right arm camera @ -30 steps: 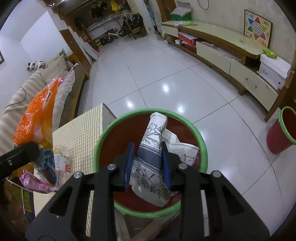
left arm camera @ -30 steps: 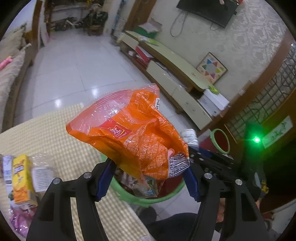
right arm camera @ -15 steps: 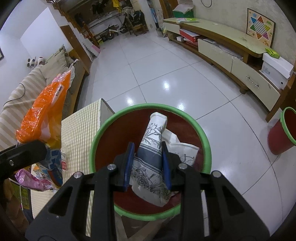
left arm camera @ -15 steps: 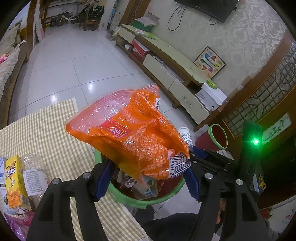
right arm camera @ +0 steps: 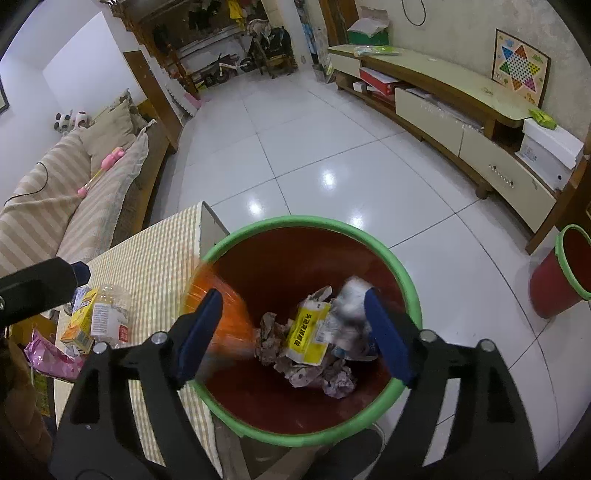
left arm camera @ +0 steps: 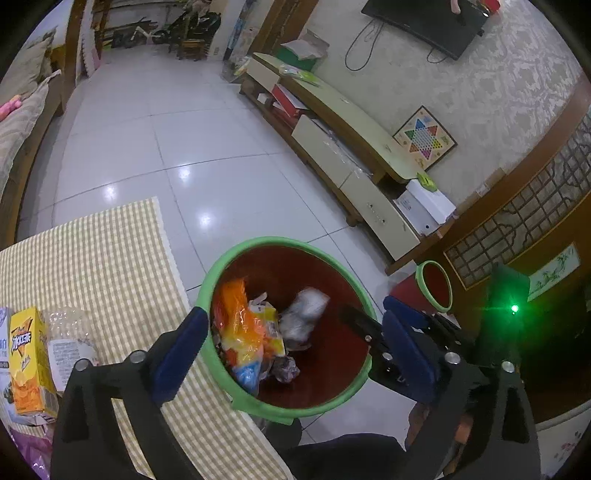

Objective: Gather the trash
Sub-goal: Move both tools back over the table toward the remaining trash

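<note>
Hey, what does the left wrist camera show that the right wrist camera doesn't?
Only the left wrist view shows the wall-mounted TV, the lattice screen and the right claw with its green light.

Only the right wrist view shows the striped sofa with a pink toy, and the yellow-labelled wrapper in the bin.

Both show the red bin with a green rim, the orange bag and white wrapper dropping in, the checked tablecloth, the yellow carton and the star board game. Both claws have just been opening, with nothing between them.
</note>
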Demonstrator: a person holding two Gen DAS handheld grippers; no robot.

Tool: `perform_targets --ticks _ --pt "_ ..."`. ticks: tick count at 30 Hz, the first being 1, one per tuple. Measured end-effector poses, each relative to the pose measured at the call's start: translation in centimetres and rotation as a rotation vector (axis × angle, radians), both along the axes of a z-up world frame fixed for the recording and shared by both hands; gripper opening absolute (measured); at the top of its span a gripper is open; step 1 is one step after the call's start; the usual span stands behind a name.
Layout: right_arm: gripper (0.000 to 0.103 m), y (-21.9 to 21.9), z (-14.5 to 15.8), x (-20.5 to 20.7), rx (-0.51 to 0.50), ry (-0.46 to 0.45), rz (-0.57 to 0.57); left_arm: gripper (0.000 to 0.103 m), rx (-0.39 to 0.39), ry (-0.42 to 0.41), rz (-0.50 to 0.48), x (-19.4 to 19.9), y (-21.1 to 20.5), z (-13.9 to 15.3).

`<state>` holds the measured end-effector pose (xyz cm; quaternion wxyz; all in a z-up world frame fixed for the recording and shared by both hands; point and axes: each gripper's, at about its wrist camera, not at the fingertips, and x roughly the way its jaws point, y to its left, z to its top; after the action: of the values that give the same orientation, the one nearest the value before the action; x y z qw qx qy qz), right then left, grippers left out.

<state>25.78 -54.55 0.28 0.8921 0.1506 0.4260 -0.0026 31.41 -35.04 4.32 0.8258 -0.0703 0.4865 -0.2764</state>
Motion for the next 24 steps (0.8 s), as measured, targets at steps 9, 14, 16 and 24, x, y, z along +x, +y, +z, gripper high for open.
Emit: perform_targets --ticks 9,14,16,24 --pt "0.089 1.9 1.0 -0.4 -0.011 -0.012 0.025 0.095 0.011 -0.039 0.061 -1.1 3.6 1.6" --pt "0.09 4.5 1.9 -0.7 -0.017 -0.025 0.064 0.095 0.025 -0.074 0.112 -2.3 6.6 3.3" --pt "0.09 5.6 2.2 -0.8 -0.022 -0.027 0.083 0.095 0.031 -0.084 0.135 -2.8 8.3 3.8" --pt "0.091 11.5 2.8 -1.8 -0.031 -0.025 0.171 0.095 0.037 -0.085 0.25 -5.4 16.6 4.5"
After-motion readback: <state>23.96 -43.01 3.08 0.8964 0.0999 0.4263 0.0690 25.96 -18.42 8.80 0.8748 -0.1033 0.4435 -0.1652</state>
